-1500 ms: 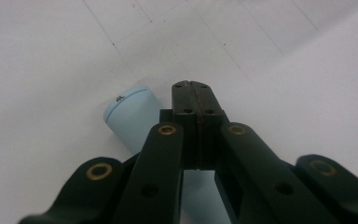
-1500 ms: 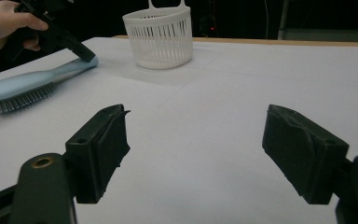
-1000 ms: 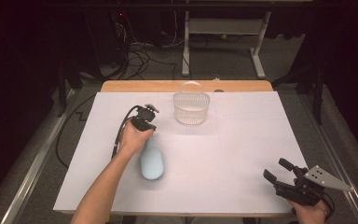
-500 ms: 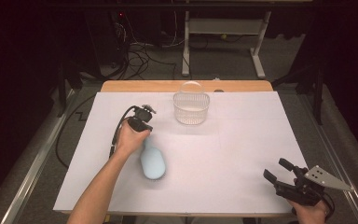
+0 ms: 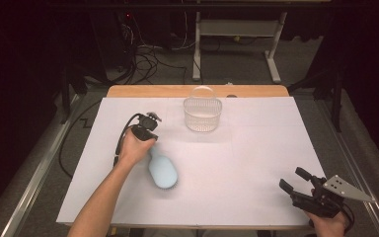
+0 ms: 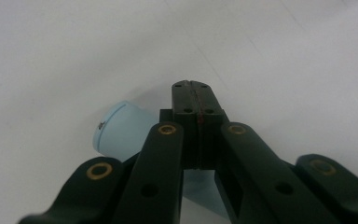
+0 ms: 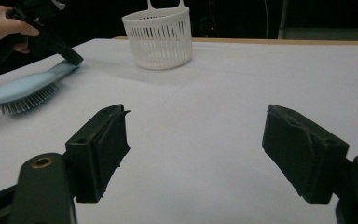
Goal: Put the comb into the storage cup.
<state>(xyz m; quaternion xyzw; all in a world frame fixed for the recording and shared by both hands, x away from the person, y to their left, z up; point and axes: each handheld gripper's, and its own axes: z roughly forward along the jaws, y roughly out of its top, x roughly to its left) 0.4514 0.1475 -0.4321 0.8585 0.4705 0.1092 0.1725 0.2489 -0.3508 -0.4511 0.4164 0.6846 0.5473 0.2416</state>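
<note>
Two black grippers work over a table [image 5: 256, 207] covered in smooth white paper, with a strip of bare wood showing along its far edge. The left gripper [image 6: 196, 93] has its jaws pressed flat together, a thin seam between the pads; nothing sits between them. In the left gripper view its closed tip lies over the round, flat end of the handle of a pale blue hairbrush [image 5: 162, 170], though whether tip and plastic actually touch cannot be told. The right gripper view gives the brush plainly: a smooth oval back, matte light-blue plastic, with a dense bed of dark bristles facing down onto the paper (the handle end lifts slightly toward the black jaws). It lies on the left half of the table, near the front, its handle pointing toward the left hand [image 5: 134, 150].

Well behind the brush, close to the wooden strip, stands a white plastic basket [image 5: 202, 114], round and slightly tapered, its wall cut into thin vertical slats, with an arched handle above the rim.

At the front right corner the right gripper [image 7: 196, 154] rests low over the paper, held by the right hand [image 5: 328, 226]. Its two blocky jaws, dull black with rough, chipped-looking pads, stand wide apart and hold nothing.
</note>
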